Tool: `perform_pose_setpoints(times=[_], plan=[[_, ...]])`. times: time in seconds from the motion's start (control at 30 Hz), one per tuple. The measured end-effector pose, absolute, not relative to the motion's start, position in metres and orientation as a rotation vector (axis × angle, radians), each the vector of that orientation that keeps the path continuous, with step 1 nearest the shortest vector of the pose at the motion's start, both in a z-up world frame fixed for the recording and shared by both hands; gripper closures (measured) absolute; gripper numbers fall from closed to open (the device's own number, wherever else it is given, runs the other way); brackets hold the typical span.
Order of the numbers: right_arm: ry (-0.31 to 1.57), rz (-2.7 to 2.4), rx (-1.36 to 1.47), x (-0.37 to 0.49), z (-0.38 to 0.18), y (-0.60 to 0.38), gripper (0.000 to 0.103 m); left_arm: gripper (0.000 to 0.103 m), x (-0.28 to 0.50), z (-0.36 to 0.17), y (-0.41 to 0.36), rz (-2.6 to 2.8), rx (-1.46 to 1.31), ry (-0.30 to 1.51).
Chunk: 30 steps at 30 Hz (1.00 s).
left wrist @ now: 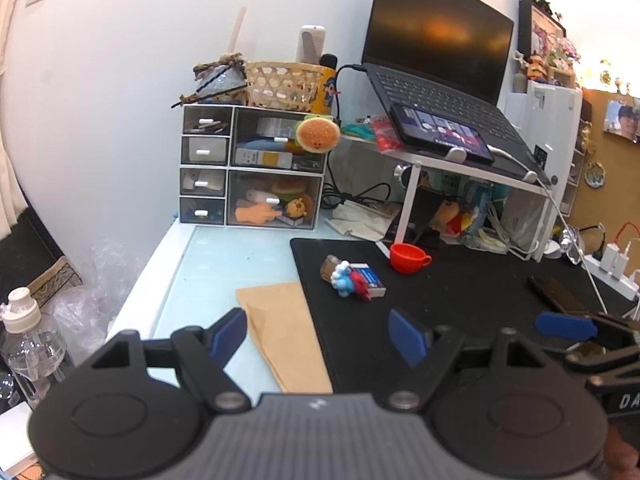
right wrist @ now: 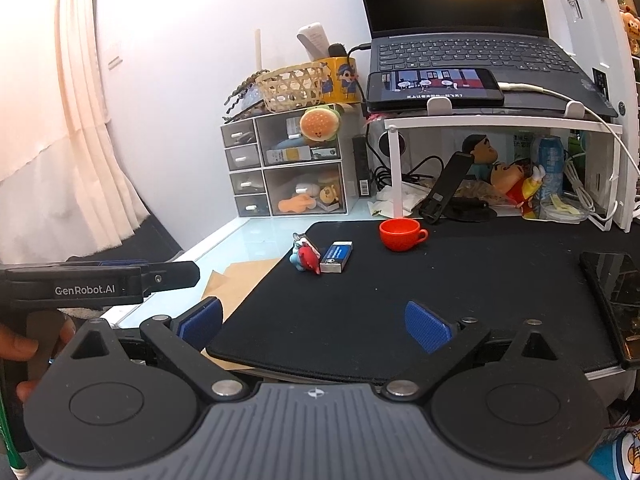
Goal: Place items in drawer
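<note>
On the black desk mat lie a small blue-and-red figurine, a boxed eraser touching it, and a red toy cup. A clear-fronted drawer unit stands at the back left, all drawers closed. My left gripper hovers open over the desk's front, well short of the items. My right gripper is open too, nothing between its fingers. The right gripper's blue pad shows at the left wrist view's right edge.
A brown paper bag lies left of the mat. A laptop and phone sit on a white riser. A basket tops the drawers. A water bottle stands off the desk's left.
</note>
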State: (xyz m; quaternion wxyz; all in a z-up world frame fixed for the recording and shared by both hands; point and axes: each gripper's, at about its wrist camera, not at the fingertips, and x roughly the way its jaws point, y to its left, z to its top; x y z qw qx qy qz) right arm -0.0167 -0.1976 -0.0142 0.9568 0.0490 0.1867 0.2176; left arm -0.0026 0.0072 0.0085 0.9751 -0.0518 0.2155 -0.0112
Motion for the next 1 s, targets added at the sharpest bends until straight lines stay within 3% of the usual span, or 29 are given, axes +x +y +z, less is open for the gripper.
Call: perform_pose_setpoints(times=[1.0], plan=[[0.390,0.474,0.073,0.034,-0.024,-0.193,0.003,0.022,0.049,0.008,0.023,0.004,-0.081,0.476]])
